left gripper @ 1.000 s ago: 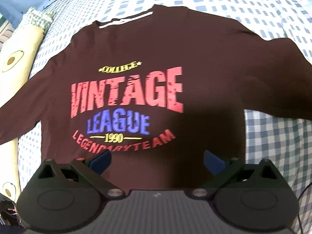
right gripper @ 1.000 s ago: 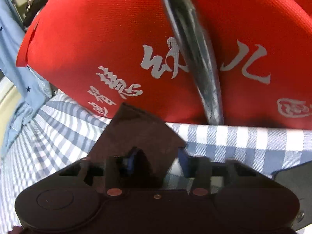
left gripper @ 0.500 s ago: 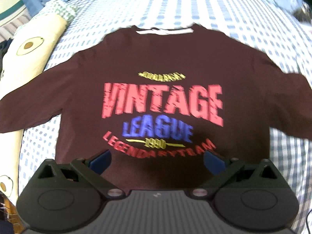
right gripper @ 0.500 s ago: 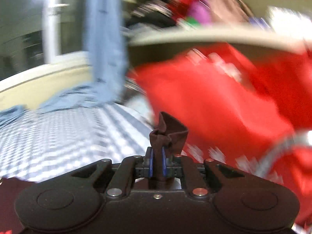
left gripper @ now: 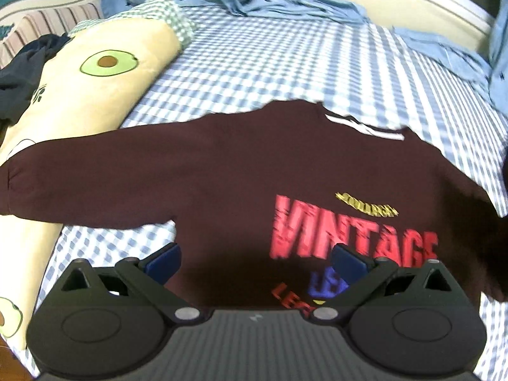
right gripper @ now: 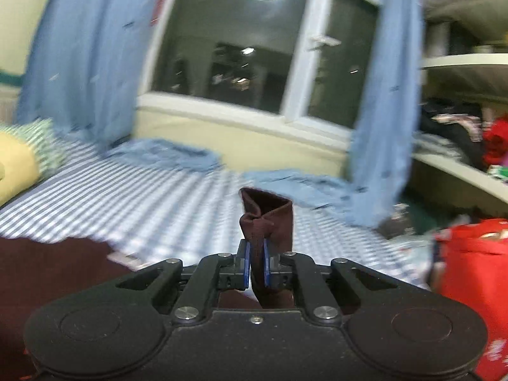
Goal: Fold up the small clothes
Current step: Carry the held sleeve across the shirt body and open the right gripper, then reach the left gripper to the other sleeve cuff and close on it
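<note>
A dark maroon long-sleeved shirt printed "VINTAGE" lies face up on the blue-and-white checked bedsheet. Its left sleeve reaches out over a pillow. My left gripper hovers open above the shirt's lower left side, with nothing between its blue pads. My right gripper is shut on the cuff of the other sleeve, which sticks up bunched between the pads, lifted off the bed. The shirt's body shows at the lower left of the right wrist view.
A long cream avocado-print pillow lies along the bed's left side. Light blue curtains hang by a window and pool on the sheet. A red bag and a cluttered shelf stand to the right.
My right gripper shut on the sleeve cuff, lifted it and swung away from the red bag toward the bed and window. My left gripper shifted left, so the print now sits at the right.
</note>
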`<state>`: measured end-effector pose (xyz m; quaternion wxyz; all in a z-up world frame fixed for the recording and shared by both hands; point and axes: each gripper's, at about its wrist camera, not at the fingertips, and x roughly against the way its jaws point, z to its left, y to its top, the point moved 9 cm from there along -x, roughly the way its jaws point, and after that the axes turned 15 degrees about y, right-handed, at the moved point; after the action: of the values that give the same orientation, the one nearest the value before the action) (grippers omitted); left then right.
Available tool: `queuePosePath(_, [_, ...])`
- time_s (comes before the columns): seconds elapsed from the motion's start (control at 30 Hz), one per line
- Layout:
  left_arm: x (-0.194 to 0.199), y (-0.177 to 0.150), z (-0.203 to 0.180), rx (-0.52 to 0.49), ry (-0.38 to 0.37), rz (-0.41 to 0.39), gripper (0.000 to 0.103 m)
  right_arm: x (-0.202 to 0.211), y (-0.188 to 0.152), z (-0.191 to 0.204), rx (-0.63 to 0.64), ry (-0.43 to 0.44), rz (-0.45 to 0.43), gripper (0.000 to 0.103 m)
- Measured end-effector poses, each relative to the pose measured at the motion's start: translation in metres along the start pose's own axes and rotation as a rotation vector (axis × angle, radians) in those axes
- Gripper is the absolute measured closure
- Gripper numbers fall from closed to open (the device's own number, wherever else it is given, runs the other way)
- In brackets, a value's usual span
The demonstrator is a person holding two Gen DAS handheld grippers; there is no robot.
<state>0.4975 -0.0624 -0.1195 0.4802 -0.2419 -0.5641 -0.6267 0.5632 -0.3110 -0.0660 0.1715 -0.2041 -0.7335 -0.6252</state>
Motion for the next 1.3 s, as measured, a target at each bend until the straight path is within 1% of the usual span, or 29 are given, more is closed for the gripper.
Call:
queuePosePath(0.07, [-0.010, 0.006, 0.012, 0.008, -0.010, -0.012, 0.001, -0.014, -0.012, 0.043, 0.027, 0.042, 0.045, 0.095])
queuePosePath(0.17, [-0.026, 0.012, 0.022, 0.007, -0.027, -0.026, 0.001, -0.038, -0.042, 0.100, 0.073, 0.102, 0.135, 0.095])
queuePosePath(0.3, [-0.042, 0.017, 0.023, 0.007, -0.062, -0.036, 0.001, -0.061, -0.086, 0.153, 0.142, 0.163, 0.262, 0.095])
queuePosePath(0.4, [-0.048, 0.021, 0.014, 0.011, -0.097, -0.038, 0.001, -0.067, -0.115, 0.176, 0.143, 0.234, 0.347, 0.084])
queuePosePath(0.43, [-0.049, 0.021, 0.009, 0.013, -0.110, -0.038, 0.001, -0.064, -0.120, 0.178, 0.137, 0.256, 0.359, 0.076])
queuePosePath(0.47, [-0.050, 0.022, 0.003, 0.013, -0.123, -0.037, 0.001, -0.059, -0.124, 0.177, 0.129, 0.265, 0.363, 0.062])
queuePosePath(0.5, [-0.051, 0.022, -0.004, 0.010, -0.137, -0.038, 0.001, -0.053, -0.127, 0.173, 0.115, 0.269, 0.366, 0.055])
queuePosePath(0.53, [-0.052, 0.021, -0.010, 0.005, -0.146, -0.038, 0.001, -0.046, -0.128, 0.166, 0.094, 0.272, 0.366, 0.045])
queuePosePath(0.57, [-0.053, 0.021, -0.017, -0.001, -0.152, -0.035, 0.001, -0.039, -0.132, 0.158, 0.076, 0.269, 0.368, 0.040])
queuePosePath(0.63, [-0.056, 0.017, -0.036, -0.017, -0.166, -0.029, 0.001, -0.021, -0.137, 0.132, 0.043, 0.232, 0.377, 0.035])
queuePosePath(0.67, [-0.057, 0.015, -0.046, -0.025, -0.172, -0.029, 0.001, -0.011, -0.141, 0.115, 0.025, 0.203, 0.380, 0.030])
queuePosePath(0.7, [-0.059, 0.012, -0.057, -0.036, -0.176, -0.029, 0.001, -0.002, -0.145, 0.099, 0.007, 0.176, 0.378, 0.027])
queuePosePath(0.77, [-0.063, 0.005, -0.080, -0.059, -0.174, -0.028, 0.001, 0.014, -0.156, 0.059, -0.022, 0.089, 0.381, 0.022])
queuePosePath(0.8, [-0.066, 0.001, -0.091, -0.065, -0.170, -0.024, 0.001, 0.023, -0.164, 0.039, -0.029, 0.041, 0.394, 0.022])
queuePosePath(0.87, [-0.071, -0.008, -0.112, -0.073, -0.163, -0.005, 0.001, 0.031, -0.185, 0.000, -0.058, -0.063, 0.448, 0.023])
queuePosePath(0.9, [-0.074, -0.012, -0.122, -0.077, -0.151, 0.006, 0.001, 0.033, -0.197, -0.016, -0.072, -0.106, 0.479, 0.025])
queuePosePath(0.93, [-0.075, -0.016, -0.130, -0.078, -0.138, 0.013, 0.001, 0.035, -0.207, -0.031, -0.088, -0.144, 0.500, 0.030])
queuePosePath(0.97, [-0.077, -0.019, -0.136, -0.079, -0.125, 0.018, 0.001, 0.035, -0.216, -0.044, -0.107, -0.169, 0.507, 0.032])
queuePosePath(1.0, [-0.079, -0.023, -0.142, -0.081, -0.109, 0.022, 0.001, 0.034, -0.224, -0.055, -0.126, -0.173, 0.504, 0.033])
queuePosePath(1.07, [-0.082, -0.031, -0.152, -0.095, -0.073, 0.031, 0.001, 0.028, -0.231, -0.064, -0.146, -0.130, 0.481, 0.036])
queuePosePath(1.1, [-0.083, -0.035, -0.156, -0.103, -0.058, 0.034, 0.001, 0.023, -0.231, -0.065, -0.141, -0.103, 0.463, 0.037])
queuePosePath(1.17, [-0.085, -0.041, -0.158, -0.115, -0.029, 0.042, 0.001, 0.011, -0.226, -0.062, -0.086, -0.069, 0.417, 0.039])
queuePosePath(1.2, [-0.087, -0.045, -0.160, -0.124, -0.003, 0.049, 0.001, 0.005, -0.224, -0.062, -0.056, -0.065, 0.406, 0.044])
queuePosePath(1.27, [-0.091, -0.048, -0.160, -0.132, 0.027, 0.062, 0.001, -0.004, -0.219, -0.065, -0.023, -0.076, 0.385, 0.067])
queuePosePath(1.3, [-0.093, -0.050, -0.159, -0.134, 0.046, 0.070, 0.001, -0.005, -0.216, -0.070, -0.025, -0.084, 0.374, 0.074])
